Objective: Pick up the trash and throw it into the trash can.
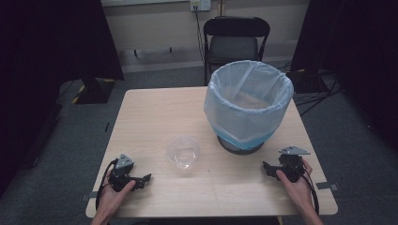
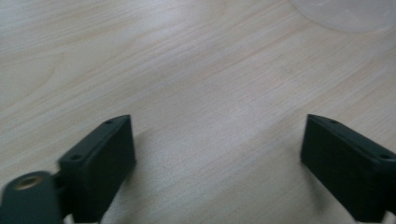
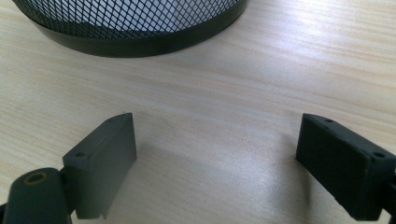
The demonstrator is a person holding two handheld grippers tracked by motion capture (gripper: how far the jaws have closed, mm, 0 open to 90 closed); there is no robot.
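A clear plastic bowl [image 1: 182, 152] sits near the middle of the wooden table [image 1: 155, 117]; its rim [image 2: 345, 14] reaches into the top right of the left gripper view. Behind it stands a black mesh waste bin [image 1: 248, 105] lined with a pale blue bag; the bin's base [image 3: 135, 28] spans the top of the right gripper view. My left gripper [image 1: 144, 180] rests at the front left, open, with bare wood between its jaws [image 2: 217, 154]. My right gripper [image 1: 266, 168] rests at the front right, open, pointing toward the bin's foot, nothing between its jaws [image 3: 215, 154].
A black folding chair [image 1: 235, 40] stands behind the table. Dark curtains hang at both sides, and cables lie on the floor at the right [image 1: 324, 89]. The table's front edge runs close under both hands.
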